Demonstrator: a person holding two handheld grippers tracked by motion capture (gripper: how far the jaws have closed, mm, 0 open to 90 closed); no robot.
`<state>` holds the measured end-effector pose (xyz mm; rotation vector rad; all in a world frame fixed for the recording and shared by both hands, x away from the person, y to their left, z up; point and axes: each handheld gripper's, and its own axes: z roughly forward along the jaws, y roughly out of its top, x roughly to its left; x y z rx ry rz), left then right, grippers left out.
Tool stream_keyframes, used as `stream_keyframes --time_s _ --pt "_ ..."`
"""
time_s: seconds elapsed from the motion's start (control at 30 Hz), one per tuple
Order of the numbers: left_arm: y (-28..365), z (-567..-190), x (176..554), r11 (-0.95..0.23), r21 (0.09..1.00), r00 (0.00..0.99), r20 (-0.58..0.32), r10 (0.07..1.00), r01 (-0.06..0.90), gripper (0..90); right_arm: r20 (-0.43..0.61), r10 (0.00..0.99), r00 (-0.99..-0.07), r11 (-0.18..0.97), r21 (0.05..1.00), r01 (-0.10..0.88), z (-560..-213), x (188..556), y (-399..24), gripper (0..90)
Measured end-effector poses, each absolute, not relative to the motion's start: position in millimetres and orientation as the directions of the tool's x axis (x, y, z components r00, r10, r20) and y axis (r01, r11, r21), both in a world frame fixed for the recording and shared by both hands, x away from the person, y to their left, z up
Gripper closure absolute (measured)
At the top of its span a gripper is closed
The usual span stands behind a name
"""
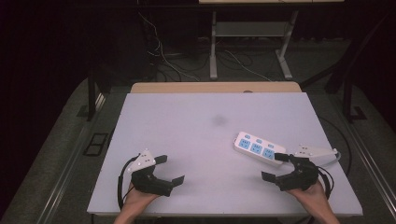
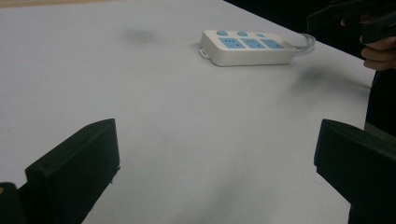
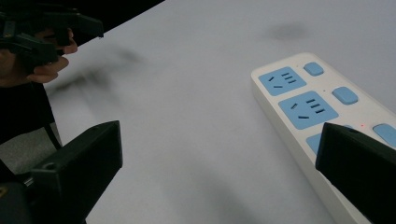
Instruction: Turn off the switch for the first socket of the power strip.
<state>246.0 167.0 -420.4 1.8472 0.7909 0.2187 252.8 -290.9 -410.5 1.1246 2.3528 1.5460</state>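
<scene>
From above, we are holding the left gripper [image 1: 169, 169] and right gripper [image 1: 273, 166] wide open, gripping nothing. The power strip [image 1: 258, 148] is lying flat at the table's [image 1: 196, 121] right, its long axis running from far-left to near-right, just beside the right gripper. In the left gripper view, the power strip [image 2: 247, 46] is lying well ahead of our spread jaws. In the right gripper view, one open jaw is overlapping the power strip [image 3: 308, 112].

I was working in what looked like a lab or recording room rather than a home. The white surface [image 1: 205, 140] stood on grey carpet, ringed by black curtains that shut out the rest of the room. Beyond it, loose cables [image 1: 163, 60] trailed across the floor under a metal-legged bench [image 1: 252, 32]. A floor socket box [image 1: 95, 143] sat just left of the surface. Lighting fell on the surface alone, leaving the surroundings dark.
</scene>
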Motion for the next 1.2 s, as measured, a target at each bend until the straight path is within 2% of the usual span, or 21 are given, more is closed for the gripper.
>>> stream_keyframes --time_s 1.2 --pt "168.7 -422.9 248.4 -0.245 0.875 0.775 -0.202 0.598 0.417 0.0 0.315 0.627 -0.713 0.228 0.801 0.554 -408.2 256.2 -286.5 0.4"
